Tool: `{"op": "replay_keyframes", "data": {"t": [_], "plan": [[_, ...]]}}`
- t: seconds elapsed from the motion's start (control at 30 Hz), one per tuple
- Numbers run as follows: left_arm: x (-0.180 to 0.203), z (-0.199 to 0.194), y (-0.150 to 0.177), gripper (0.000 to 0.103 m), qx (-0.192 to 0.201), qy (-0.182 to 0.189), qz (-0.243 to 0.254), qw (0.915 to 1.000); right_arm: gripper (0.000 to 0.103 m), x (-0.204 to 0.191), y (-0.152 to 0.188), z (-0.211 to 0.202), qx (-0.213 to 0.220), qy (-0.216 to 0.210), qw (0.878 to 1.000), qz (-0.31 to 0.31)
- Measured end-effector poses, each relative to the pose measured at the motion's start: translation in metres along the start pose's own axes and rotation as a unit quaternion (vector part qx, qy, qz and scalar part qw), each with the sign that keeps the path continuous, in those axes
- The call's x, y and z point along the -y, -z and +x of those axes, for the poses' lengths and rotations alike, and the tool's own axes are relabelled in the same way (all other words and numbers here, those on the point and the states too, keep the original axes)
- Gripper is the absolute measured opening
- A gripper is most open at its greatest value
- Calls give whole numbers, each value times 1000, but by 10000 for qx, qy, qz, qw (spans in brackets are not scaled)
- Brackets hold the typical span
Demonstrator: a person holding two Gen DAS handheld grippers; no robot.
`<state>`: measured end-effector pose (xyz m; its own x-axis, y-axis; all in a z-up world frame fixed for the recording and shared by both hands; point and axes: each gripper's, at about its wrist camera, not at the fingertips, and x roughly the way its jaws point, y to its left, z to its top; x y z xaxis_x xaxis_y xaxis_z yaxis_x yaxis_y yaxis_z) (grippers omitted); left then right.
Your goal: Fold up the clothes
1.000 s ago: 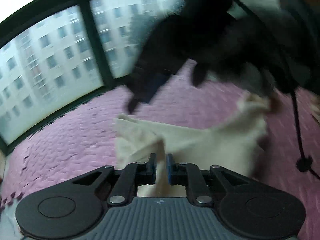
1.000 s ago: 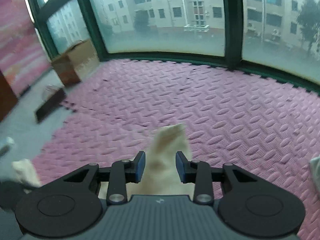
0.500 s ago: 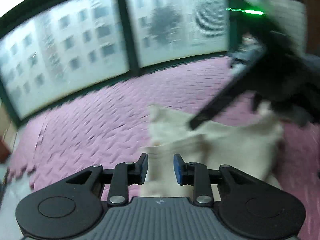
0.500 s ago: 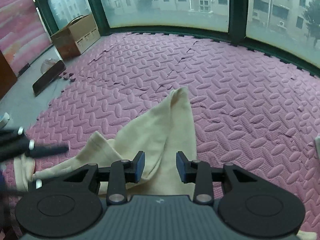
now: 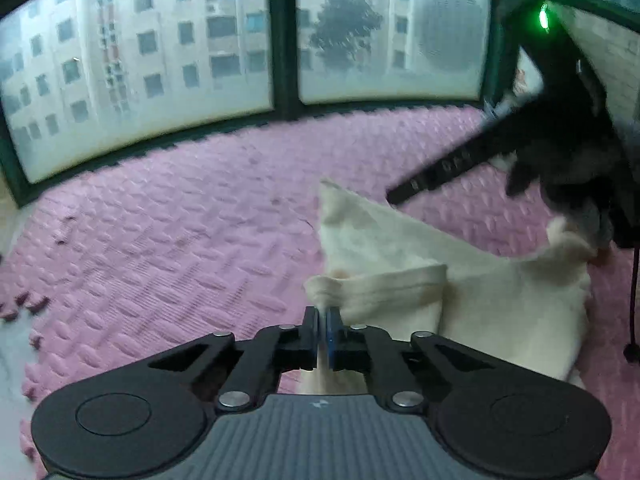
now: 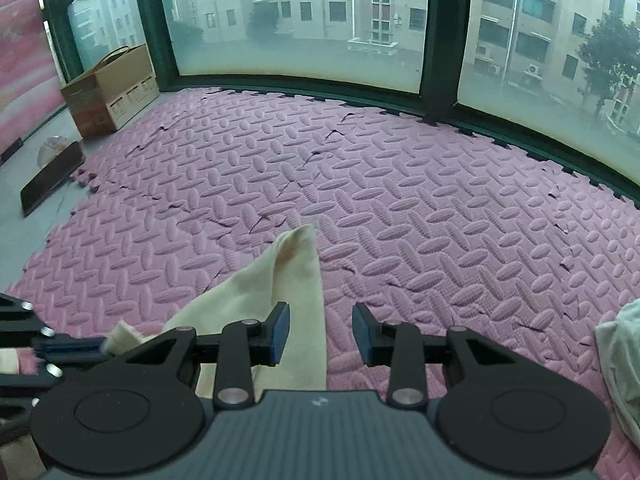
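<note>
two views covered the moment. in the left wrist view, the left gripper (image 5: 321,316) sat low in the centre of the frame; its jaws had just been closing and were clamped on a bunched hem of the cream garment (image 5: 404,248), which spread from the centre toward the right over the pink foam mat (image 5: 168,240). the right gripper (image 5: 460,164) showed dark and blurred at upper right, above the cloth.

in the right wrist view, the right gripper (image 6: 321,330) stood with jaws apart; the cream garment (image 6: 288,276) passed by the left pad, which pressed nothing, and ran up to a peak at mid-frame. a cardboard box (image 6: 112,92) sat at upper left by the window.

the step looked like taking hold of edges before a fold. next, the right gripper probably needed to close on its edge so both could lift and spread the cloth.
</note>
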<state>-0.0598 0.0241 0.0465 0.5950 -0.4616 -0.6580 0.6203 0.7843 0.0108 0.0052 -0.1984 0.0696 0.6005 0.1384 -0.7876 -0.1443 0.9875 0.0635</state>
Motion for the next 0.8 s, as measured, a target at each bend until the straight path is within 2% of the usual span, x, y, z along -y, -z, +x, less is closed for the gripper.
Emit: {"op": "replay_keyframes", "data": {"t": [0.13,0.3,0.47,0.5,0.57,0.6,0.63,0.73,0.8], "plan": [[-27,-5,-13,3,173,-624,-260,9976,34,-3,-4,13,-10,-10,10000,-30],[-59,-8,-24,3,323,-1465,-537,9872,34,-6,-7,33,-49,20,10000,57],[-80,-2,-23,3,274,-2018,-710,9765,31,-9,-7,44,-19,25,10000,42],[-83,-1,-23,1,274,-2101,-720,9746,27,-10,-7,45,-3,27,10000,24],[-86,-1,-24,1,278,-2211,-714,9722,24,-12,-8,46,16,-1,10000,16],[-89,0,-25,1,266,-2213,-741,9720,12,-13,-8,47,28,11,10000,10],[-91,1,-26,1,249,-2208,-772,9719,5,-13,-9,48,28,10,10000,3],[-96,-1,-23,1,66,-1970,-975,9755,6,-12,-12,49,-7,-71,10000,-8],[-97,-5,-19,6,-22,-1839,-1094,9768,17,-10,-14,48,25,-142,9999,-88]]}}
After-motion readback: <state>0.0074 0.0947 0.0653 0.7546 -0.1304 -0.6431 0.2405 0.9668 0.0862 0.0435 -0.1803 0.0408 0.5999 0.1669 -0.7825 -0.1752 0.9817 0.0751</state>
